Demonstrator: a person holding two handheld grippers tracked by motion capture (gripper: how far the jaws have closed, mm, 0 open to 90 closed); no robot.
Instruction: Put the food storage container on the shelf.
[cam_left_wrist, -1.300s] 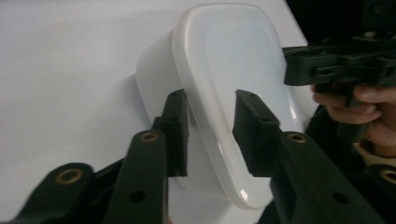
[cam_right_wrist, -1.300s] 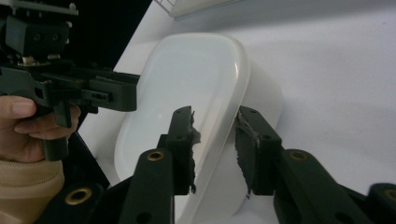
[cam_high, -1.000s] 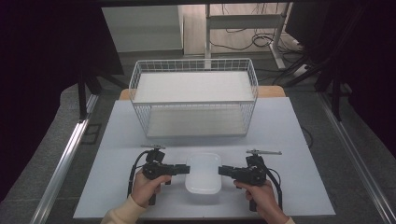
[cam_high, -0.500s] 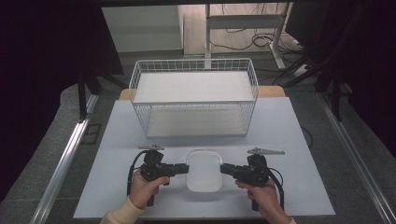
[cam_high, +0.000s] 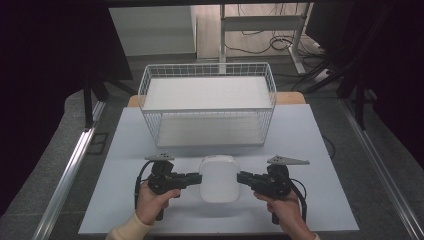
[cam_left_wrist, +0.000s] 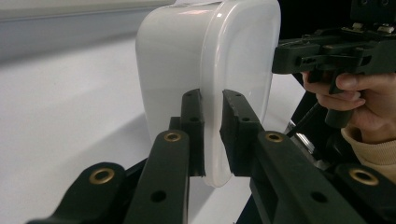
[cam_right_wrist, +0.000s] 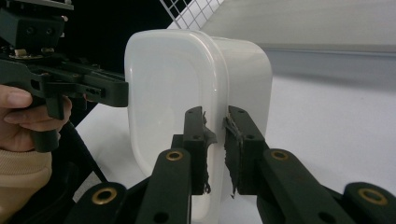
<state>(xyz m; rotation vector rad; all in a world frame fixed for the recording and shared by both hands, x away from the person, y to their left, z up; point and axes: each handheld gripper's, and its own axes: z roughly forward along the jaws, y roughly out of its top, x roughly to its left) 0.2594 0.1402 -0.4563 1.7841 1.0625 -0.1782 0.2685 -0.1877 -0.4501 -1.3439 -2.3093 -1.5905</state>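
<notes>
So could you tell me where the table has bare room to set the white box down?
Bare table lies right of the right gripper, left of the left gripper, and in the strip between the box and the wire basket. The basket's floor also looks bare. The near middle is crowded: both grippers are clamped on the box rim.

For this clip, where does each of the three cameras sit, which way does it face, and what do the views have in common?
High view: above the person's side, looking forward and down on the table, wire basket and white container; both forearms and hands enter from the bottom.
Left gripper view: rides the left gripper, looking along its black jaws, closed on the container's rim; the other hand shows beyond.
Right gripper view: rides the right gripper, jaws closed on the opposite rim; the other hand shows beyond.
Shared: all three show the container.
</notes>
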